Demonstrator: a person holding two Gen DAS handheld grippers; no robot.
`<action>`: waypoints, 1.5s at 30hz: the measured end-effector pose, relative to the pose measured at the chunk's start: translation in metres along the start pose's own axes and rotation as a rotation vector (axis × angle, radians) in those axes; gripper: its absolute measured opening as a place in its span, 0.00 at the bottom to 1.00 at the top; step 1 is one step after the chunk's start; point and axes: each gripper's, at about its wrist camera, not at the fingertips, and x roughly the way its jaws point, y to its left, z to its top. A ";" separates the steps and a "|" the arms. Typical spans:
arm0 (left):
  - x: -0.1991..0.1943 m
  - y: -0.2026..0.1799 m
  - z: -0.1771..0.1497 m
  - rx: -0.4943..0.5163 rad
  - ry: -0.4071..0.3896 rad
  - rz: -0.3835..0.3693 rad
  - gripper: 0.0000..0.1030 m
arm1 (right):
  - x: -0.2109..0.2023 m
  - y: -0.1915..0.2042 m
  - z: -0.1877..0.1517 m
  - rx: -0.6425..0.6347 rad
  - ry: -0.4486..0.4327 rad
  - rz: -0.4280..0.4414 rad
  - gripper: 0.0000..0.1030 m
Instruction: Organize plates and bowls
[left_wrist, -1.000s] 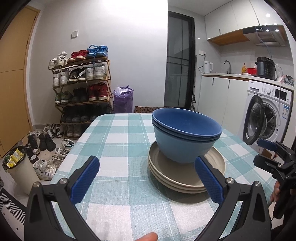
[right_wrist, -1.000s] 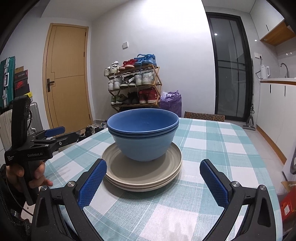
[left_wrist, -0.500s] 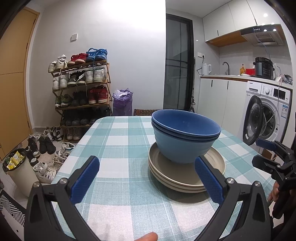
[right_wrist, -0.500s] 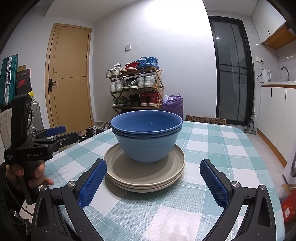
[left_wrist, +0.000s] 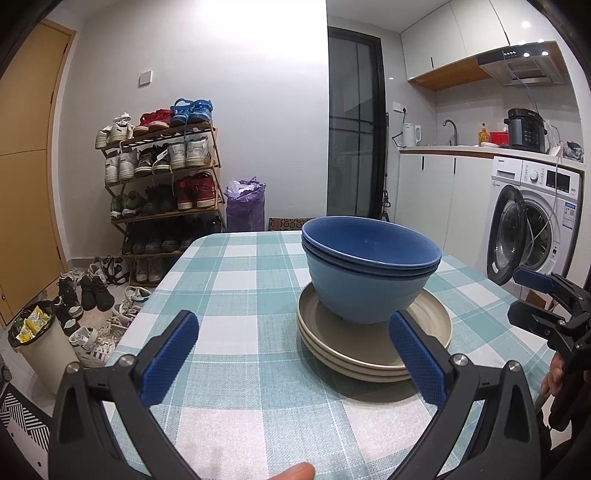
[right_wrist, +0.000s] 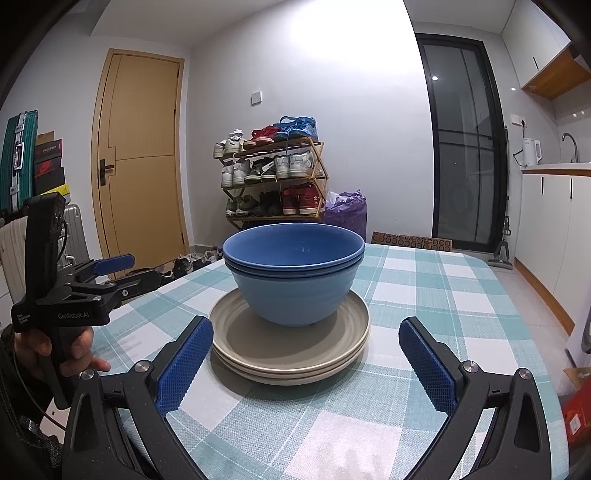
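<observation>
Blue bowls sit nested, upright, on a stack of beige plates in the middle of the checked table. My left gripper is open and empty, a little short of the stack, which lies ahead to its right. My right gripper is open and empty too, its blue pads flanking the near edge of the plates without touching. Each gripper shows in the other's view, at the far right and the far left.
A shoe rack and a purple bag stand beyond the table's far edge, with shoes and a bin on the floor at left. A washing machine and counter are at right. A hand holds the left gripper.
Both cameras have tilted up or drawn back slightly, so the stack sits a bit lower in view. Bowls and plates have not moved; both grippers stay open.
</observation>
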 end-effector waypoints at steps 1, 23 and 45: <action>0.000 0.000 0.000 -0.002 0.002 -0.002 1.00 | 0.000 0.000 0.000 -0.001 0.001 0.000 0.99; 0.000 0.000 0.000 0.005 0.003 -0.001 1.00 | -0.001 0.001 0.000 -0.005 -0.008 0.005 0.99; -0.001 -0.004 0.002 0.012 0.004 -0.020 1.00 | -0.001 0.002 0.001 -0.002 -0.012 0.011 0.99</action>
